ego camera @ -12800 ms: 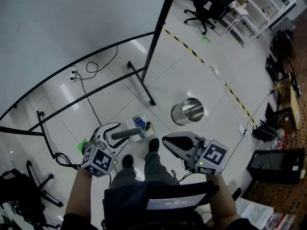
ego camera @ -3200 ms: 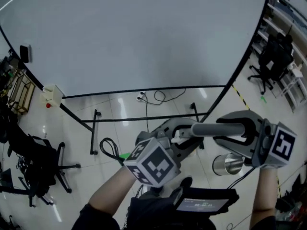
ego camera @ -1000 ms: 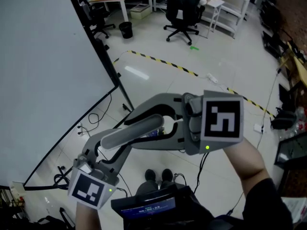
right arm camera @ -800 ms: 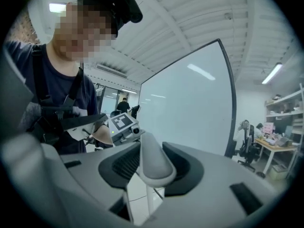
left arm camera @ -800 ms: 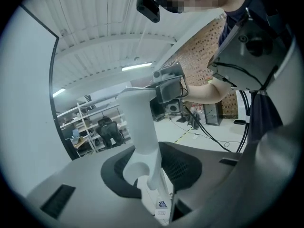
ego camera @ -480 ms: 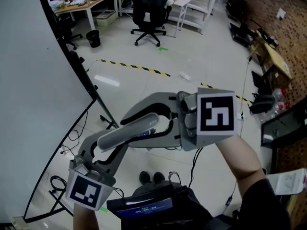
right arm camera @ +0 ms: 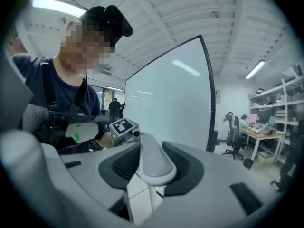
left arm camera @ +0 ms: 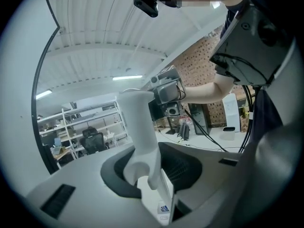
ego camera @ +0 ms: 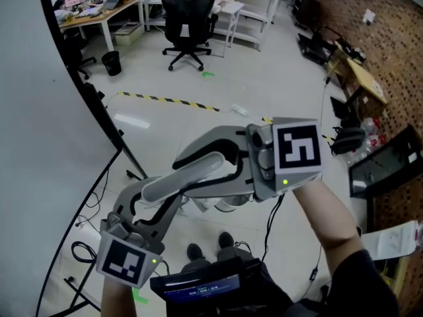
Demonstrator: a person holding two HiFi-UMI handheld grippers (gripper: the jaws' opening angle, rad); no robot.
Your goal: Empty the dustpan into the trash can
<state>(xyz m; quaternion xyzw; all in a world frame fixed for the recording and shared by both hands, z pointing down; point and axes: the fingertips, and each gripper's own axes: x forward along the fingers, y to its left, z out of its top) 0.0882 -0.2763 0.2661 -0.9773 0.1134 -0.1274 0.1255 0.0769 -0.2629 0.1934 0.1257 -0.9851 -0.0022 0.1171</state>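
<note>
Dustpan handle (ego camera: 178, 177), grey and rounded, slants through the air above the floor (ego camera: 264, 65), gripped at both ends. The left claw (left arm camera: 149, 175) is partly closed on its lower end, and the right claw (right arm camera: 153, 167) is clamped on its upper end. A white panel (left arm camera: 164, 198) below the handle is probably the pan, mostly hidden.

Pale, glossy tiled floor (ego camera: 277, 78). Across it toward eleven o'clock, yellow-and-black striped tape line (ego camera: 165, 101); just past its right end, white power strip (ego camera: 239, 109). At twelve, black wheeled office chair (ego camera: 188, 18), small green mark (ego camera: 208, 74) near its base. Toward ten, small round black bin (ego camera: 111, 61) beside wooden-topped desk (ego camera: 99, 12). At six, pair of black shoes (ego camera: 195, 251).
</note>
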